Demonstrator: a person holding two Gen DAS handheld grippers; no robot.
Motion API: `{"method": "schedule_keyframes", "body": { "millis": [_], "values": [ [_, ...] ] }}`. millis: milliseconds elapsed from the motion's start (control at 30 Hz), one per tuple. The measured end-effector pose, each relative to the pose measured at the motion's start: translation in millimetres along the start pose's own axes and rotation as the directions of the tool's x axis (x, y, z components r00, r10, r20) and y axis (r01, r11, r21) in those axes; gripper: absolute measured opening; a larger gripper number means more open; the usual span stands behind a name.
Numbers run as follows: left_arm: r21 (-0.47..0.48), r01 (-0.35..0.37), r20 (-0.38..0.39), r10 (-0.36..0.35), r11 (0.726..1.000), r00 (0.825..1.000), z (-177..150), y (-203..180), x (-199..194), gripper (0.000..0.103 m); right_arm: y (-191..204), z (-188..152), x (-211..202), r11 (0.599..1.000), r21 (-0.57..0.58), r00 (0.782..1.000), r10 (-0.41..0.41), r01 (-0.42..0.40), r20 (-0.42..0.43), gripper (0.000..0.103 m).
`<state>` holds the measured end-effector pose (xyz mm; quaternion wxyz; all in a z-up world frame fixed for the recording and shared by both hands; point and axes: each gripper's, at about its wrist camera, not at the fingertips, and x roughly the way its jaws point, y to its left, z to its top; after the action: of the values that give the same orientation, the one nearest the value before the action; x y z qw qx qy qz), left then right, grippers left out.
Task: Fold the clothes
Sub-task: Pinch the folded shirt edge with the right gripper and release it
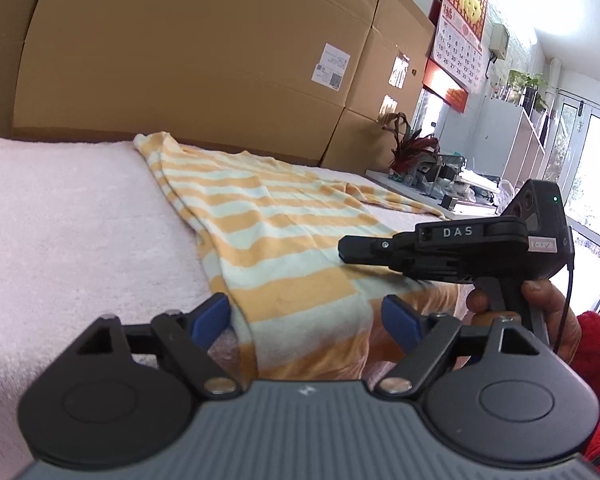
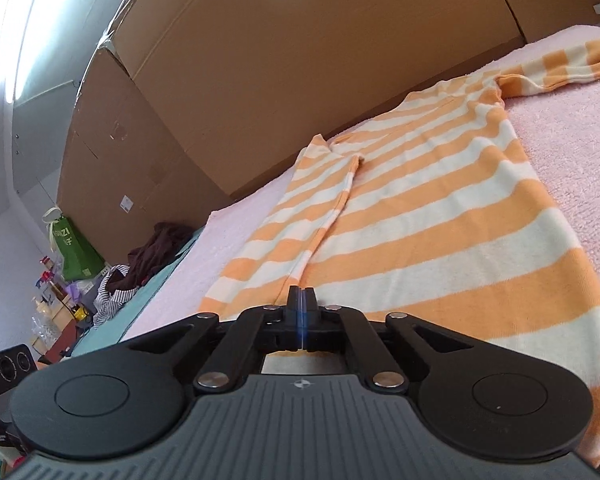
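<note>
Striped shirt (image 1: 276, 216) lies spread on the pink blanket (image 1: 68, 240) over the tabletop, body running near to far, one sleeve (image 2: 564, 68) trailing off at the far right, the other sleeve (image 2: 300, 216) laid along the left side of the body. Hem hangs at the near edge.

Left hand-held gripper (image 1: 306, 318): jaws apart, blue pads straddling the hem's left corner, fabric between them but not pinched. Right hand-held gripper (image 2: 301, 300): jaws together, tips at the near hem by the folded-in sleeve's edge. Can't tell whether cloth is actually caught between the pads; from the left wrist view it sits just above the fabric, held by a hand (image 1: 540, 312) in a red sleeve.

My read: this is the hem grab before a fold away from the near edge.

To do it well:
- Close left on both layers at the corner, not just the top one.
- Confirm right has real bite; if not, reopen and go deeper.
- Lift both corners together and level, keep the hem taut between them.
- Carry toward the far end, lay flat, release after contact.
- Knit is soft and drags on the fleece, so lift clear rather than slide.
</note>
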<state>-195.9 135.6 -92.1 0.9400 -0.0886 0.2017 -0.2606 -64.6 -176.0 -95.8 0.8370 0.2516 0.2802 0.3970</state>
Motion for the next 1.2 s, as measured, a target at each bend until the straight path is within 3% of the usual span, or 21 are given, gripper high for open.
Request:
{"method": "schedule_keyframes", "body": {
  "millis": [100, 167, 233, 333, 467, 500, 600, 733, 800, 900, 1067, 1100, 1200],
  "values": [
    [0.028, 0.044, -0.003, -0.044, 0.999, 0.999, 3.9, -6.7, 4.7, 0.088, 8.2, -3.7, 3.9, 0.994, 0.031, 0.992, 0.109, -0.107, -0.060, 0.012],
    [0.048, 0.015, -0.041, -0.013, 0.999, 0.999, -0.2, -8.3, 13.9, 0.087, 16.4, -7.1, 10.1, 0.995, 0.007, 0.991, 0.095, -0.095, -0.096, 0.013],
    [0.081, -0.001, -0.038, 0.004, 0.997, 0.999, -4.5, -9.4, 12.9, 0.087, 19.9, -7.8, 11.6, 0.998, -0.032, 0.993, 0.051, -0.055, -0.108, 0.001],
    [0.080, 0.004, -0.035, -0.001, 0.997, 0.999, -7.2, -5.3, 3.6, 0.088, 14.4, -5.1, 6.5, 1.000, -0.023, 0.994, 0.010, -0.012, -0.110, 0.000],
    [0.022, 0.011, -0.035, -0.010, 1.000, 0.999, -5.1, -0.4, -4.7, 0.089, 13.6, -8.9, -3.2, 0.999, -0.029, 0.995, 0.031, -0.034, -0.095, 0.005],
    [0.009, 0.031, -0.030, -0.031, 0.999, 0.999, -4.7, -0.1, -6.0, 0.089, 13.5, -10.4, -5.5, 0.998, -0.021, 0.994, 0.057, -0.059, -0.093, 0.012],
    [0.013, 0.074, -0.035, -0.074, 0.997, 0.997, -7.3, -2.2, -4.1, 0.092, 14.7, -16.7, -7.1, 0.991, -0.018, 0.983, 0.127, -0.130, -0.129, 0.014],
    [0.040, 0.068, -0.049, -0.066, 0.997, 0.997, -10.0, -6.6, -4.6, 0.092, 6.9, -16.9, -12.1, 0.991, 0.031, 0.983, 0.131, -0.128, -0.125, 0.010],
    [0.018, 0.092, -0.040, -0.091, 0.996, 0.995, -8.3, -5.5, -5.8, 0.092, 1.6, -15.8, -17.4, 0.988, 0.074, 0.982, 0.146, -0.138, -0.116, 0.017],
    [0.020, 0.097, -0.033, -0.097, 0.995, 0.995, -8.9, -6.0, -1.7, 0.095, 9.2, -20.1, -18.0, 0.989, 0.028, 0.983, 0.147, -0.145, -0.114, 0.021],
    [0.070, 0.078, -0.068, -0.073, 0.994, 0.995, -4.9, -10.6, 3.3, 0.095, 7.7, -20.0, -12.4, 0.990, 0.043, 0.985, 0.141, -0.137, -0.102, 0.015],
    [0.073, 0.076, -0.062, -0.071, 0.994, 0.996, -1.5, -10.1, 2.5, 0.095, 6.1, -19.2, -13.3, 0.990, 0.042, 0.985, 0.135, -0.131, -0.103, 0.010],
    [0.079, 0.071, -0.017, -0.070, 0.994, 0.997, 13.4, -8.4, 1.9, 0.095, 2.6, -16.3, -17.7, 0.993, 0.044, 0.990, 0.113, -0.109, -0.083, 0.009]
  ]
}}
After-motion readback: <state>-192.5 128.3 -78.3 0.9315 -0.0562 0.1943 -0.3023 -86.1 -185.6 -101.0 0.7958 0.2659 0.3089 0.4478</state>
